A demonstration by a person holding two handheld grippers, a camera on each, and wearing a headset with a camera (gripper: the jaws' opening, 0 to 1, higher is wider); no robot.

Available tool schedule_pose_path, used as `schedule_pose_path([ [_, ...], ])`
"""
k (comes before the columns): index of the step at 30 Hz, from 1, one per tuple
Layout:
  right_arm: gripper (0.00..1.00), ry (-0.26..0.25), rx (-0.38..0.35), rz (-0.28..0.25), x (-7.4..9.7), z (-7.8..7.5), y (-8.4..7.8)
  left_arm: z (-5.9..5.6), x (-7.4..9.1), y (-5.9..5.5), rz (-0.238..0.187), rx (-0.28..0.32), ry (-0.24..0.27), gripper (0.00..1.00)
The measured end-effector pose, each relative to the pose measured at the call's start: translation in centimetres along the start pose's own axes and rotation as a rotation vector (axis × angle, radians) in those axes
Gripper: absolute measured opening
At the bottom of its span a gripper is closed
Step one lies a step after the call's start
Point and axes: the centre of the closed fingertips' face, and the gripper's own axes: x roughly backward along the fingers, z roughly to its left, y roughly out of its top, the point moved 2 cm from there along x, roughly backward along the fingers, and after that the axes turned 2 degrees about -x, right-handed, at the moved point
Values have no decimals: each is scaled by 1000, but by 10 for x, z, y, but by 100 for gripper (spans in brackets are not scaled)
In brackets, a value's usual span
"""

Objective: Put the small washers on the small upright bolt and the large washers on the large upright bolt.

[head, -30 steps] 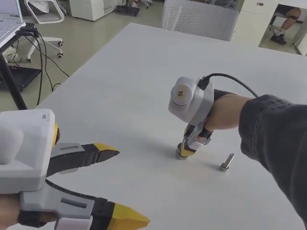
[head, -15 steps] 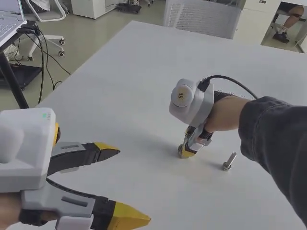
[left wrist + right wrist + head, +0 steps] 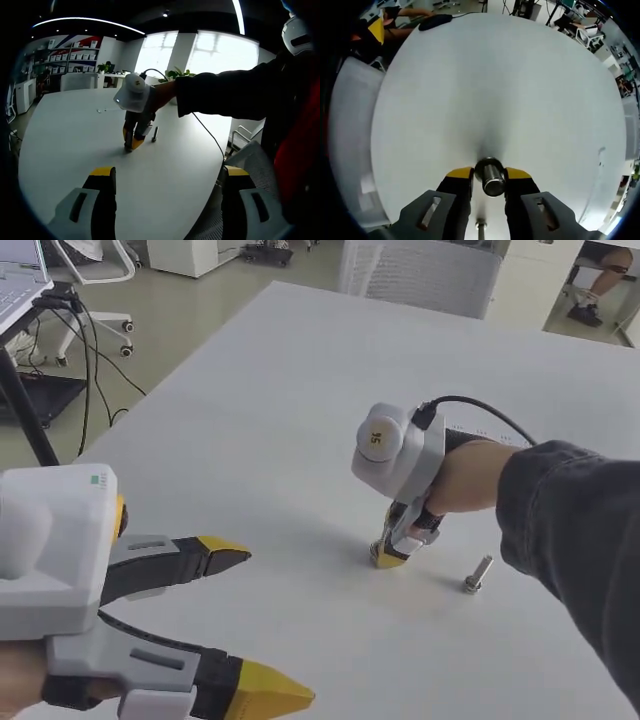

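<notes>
Barely shifted, the right gripper (image 3: 390, 556) keeps its jaws clamped on the large bolt (image 3: 491, 179) on the surface (image 3: 250, 440), with the small bolt (image 3: 477, 575) near at 4 o'clock. The left gripper (image 3: 275, 629) waits at 7 o'clock, jaws apart and empty. Seemingly the bolt is being stood up; next comes a release without tipping it.

In the head view a round yellow sticker (image 3: 376, 439) is carried on the white housing of the right gripper (image 3: 390, 557); two dark digits are printed on it, but they are too small and turned to be read with certainty.
</notes>
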Motion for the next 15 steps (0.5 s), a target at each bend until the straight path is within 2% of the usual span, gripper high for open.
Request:
schedule_pose_path([
  [15, 33, -17, -32, -36, 17, -2, -1, 0, -3, 3, 0, -11, -14, 87],
])
